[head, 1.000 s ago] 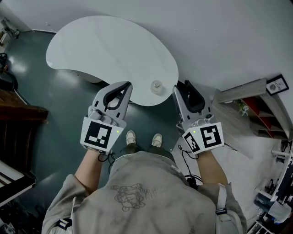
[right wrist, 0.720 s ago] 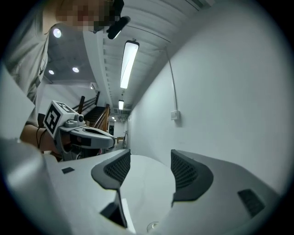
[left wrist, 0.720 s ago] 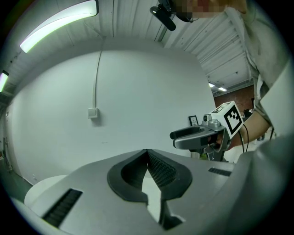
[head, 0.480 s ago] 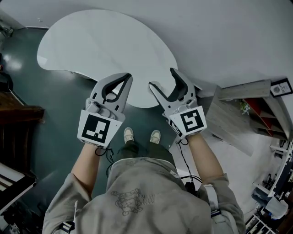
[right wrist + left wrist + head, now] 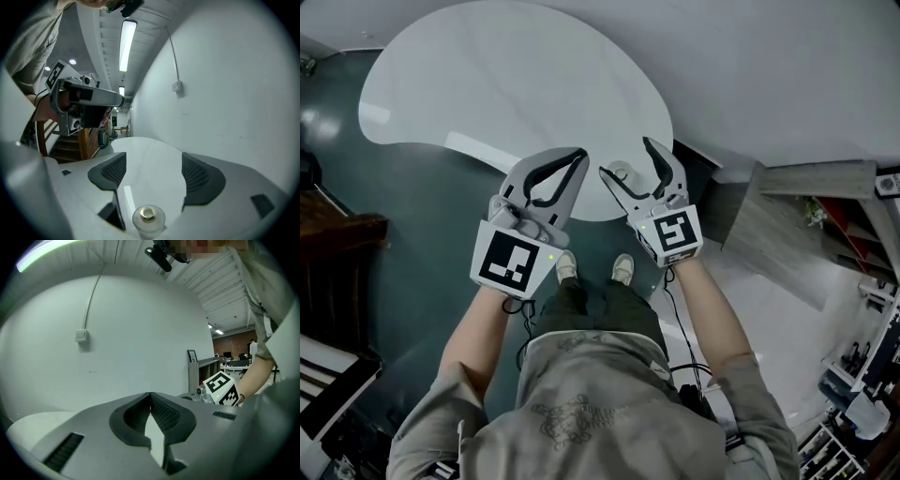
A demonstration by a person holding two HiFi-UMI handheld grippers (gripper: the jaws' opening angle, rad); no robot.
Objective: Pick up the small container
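I read the grey left gripper [image 5: 572, 159] clamped fully closed, empty, over the near edge of the white kidney-shaped table [image 5: 506, 75]. The grey right gripper [image 5: 627, 160] is opening wide. The small clear round container [image 5: 149, 219] stands on the table between its pads, untouched.

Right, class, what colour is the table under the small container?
White; the table shows best in the head view.

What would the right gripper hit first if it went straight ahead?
Probably the small clear round container, standing between the opening fingers of the right gripper; past it, only white table shows.
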